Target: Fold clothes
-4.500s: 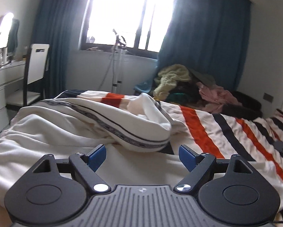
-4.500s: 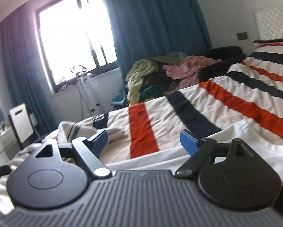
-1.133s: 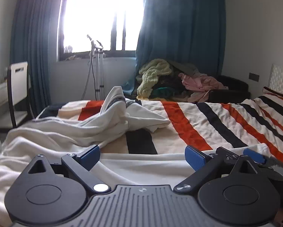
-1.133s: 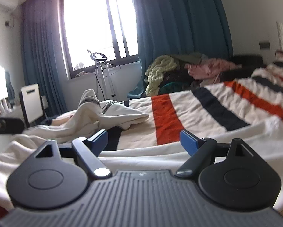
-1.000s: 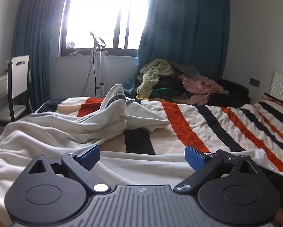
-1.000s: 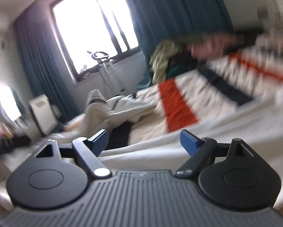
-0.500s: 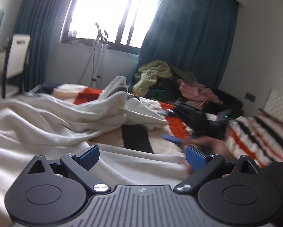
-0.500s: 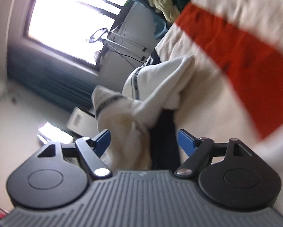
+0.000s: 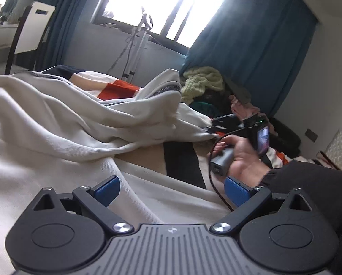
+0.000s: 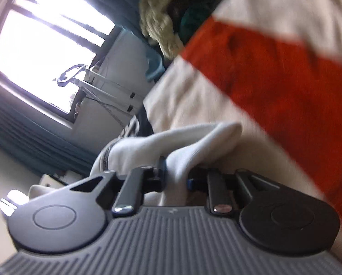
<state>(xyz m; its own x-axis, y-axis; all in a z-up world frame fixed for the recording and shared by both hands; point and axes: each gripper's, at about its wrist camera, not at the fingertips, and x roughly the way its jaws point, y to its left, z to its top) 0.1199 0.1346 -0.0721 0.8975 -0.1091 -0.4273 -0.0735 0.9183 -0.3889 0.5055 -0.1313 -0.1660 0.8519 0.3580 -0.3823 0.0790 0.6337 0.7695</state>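
Observation:
A crumpled cream garment (image 9: 56, 126) with dark trim lies across the striped bed cover (image 9: 182, 160). My left gripper (image 9: 172, 189) is open just above the near cloth, with nothing between its blue pads. In the left wrist view a hand (image 9: 242, 158) holds my right gripper (image 9: 213, 129) against the garment's far corner. In the right wrist view my right gripper (image 10: 175, 176) is rolled to one side. Its jaws are closing, and the pads pinch a fold of the cream garment (image 10: 194, 146) between them.
A pile of loose clothes (image 9: 203, 82) sits beyond the bed below the blue curtain. A chair (image 9: 33, 29) stands at the far left and a metal stand (image 9: 136, 45) by the window. A dark sleeve (image 9: 308, 183) fills the right foreground.
The right gripper swept left to the garment's corner, rolled, and shut on a fold of it. The left gripper sank lower and rolled; the hand came into its view.

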